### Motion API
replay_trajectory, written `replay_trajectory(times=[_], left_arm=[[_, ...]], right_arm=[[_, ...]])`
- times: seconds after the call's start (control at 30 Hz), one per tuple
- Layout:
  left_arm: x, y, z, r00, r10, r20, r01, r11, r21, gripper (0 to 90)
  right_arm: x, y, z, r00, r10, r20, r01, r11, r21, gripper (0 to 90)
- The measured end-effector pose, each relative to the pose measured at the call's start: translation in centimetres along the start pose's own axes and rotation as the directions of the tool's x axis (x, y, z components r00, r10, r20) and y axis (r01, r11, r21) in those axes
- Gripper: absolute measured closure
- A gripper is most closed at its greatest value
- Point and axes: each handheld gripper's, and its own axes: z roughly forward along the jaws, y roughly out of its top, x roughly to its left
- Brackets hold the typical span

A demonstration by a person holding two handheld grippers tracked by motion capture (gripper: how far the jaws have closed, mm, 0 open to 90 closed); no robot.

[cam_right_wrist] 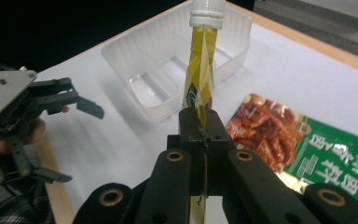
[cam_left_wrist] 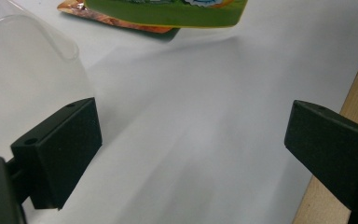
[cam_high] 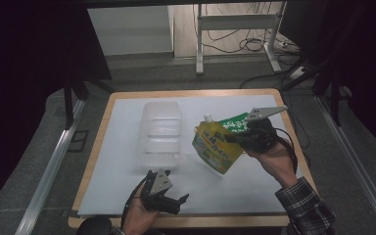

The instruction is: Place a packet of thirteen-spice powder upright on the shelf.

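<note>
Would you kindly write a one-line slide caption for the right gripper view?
Right gripper pinches a yellow spouted pouch edge-on above the clear plastic tray.

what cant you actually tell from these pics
- Print on the spouted pouch: too small in the high view, edge-on in the right gripper view.
- The pouch in the left gripper view: cut off by the top edge.
- Flat snack packet: in the high view mostly behind the pouch and right tongs.
- Clear tray: in the left gripper view one washed-out corner shows.
</note>
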Motion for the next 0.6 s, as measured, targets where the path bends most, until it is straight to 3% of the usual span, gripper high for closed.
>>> replay_trajectory(times=[0.6], left_arm=[[0.1,-1.0,-1.0,0.9988,0.003,-0.048,-0.004,1.0,-0.007,2.5]], right_arm=[[-2.3,2.4,1.8,0.9996,-0.001,-0.026,0.001,0.9995,-0.032,88.9]])
